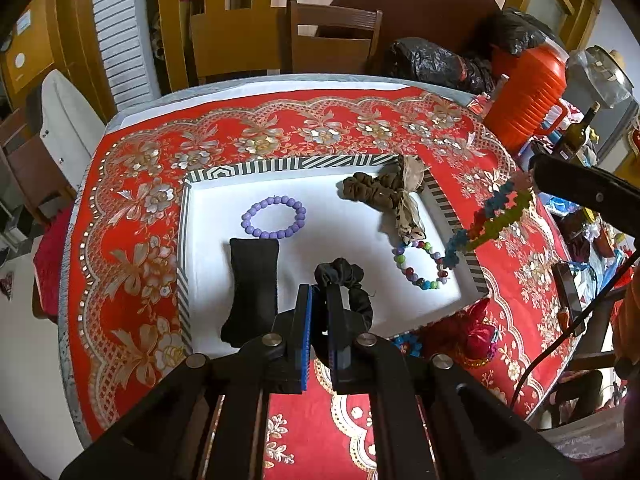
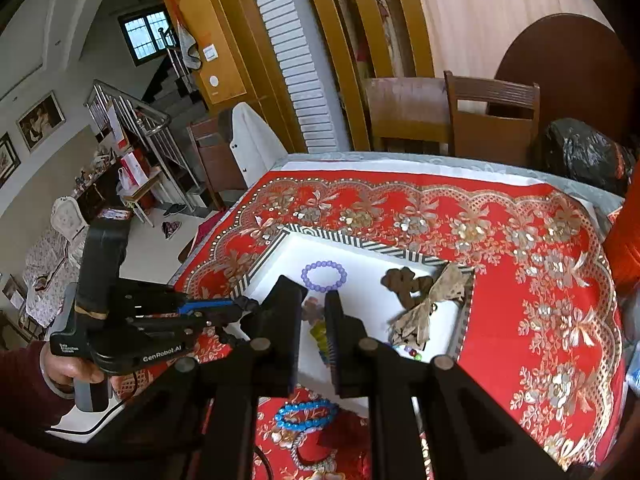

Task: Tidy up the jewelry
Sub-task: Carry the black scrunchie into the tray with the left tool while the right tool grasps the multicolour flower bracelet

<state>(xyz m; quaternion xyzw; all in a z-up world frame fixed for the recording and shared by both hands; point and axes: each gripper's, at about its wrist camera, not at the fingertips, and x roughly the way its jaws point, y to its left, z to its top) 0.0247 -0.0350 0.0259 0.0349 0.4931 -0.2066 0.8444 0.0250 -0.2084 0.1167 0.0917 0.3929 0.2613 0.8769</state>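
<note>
A white tray with a striped rim lies on the red tablecloth. My left gripper is shut on a black scrunchie over the tray's near side. In the tray lie a purple bead bracelet, a black pouch, a brown scrunchie, a patterned bow and a multicoloured bead bracelet. My right gripper is shut on a colourful flower chain, which hangs over the tray's right rim. A blue bead bracelet lies on the cloth in front of the tray.
An orange jug, black plastic bags and a dark bottle crowd the table's far right. Wooden chairs stand behind the table. A red ornament lies at the tray's near right corner. A hand holds the left gripper.
</note>
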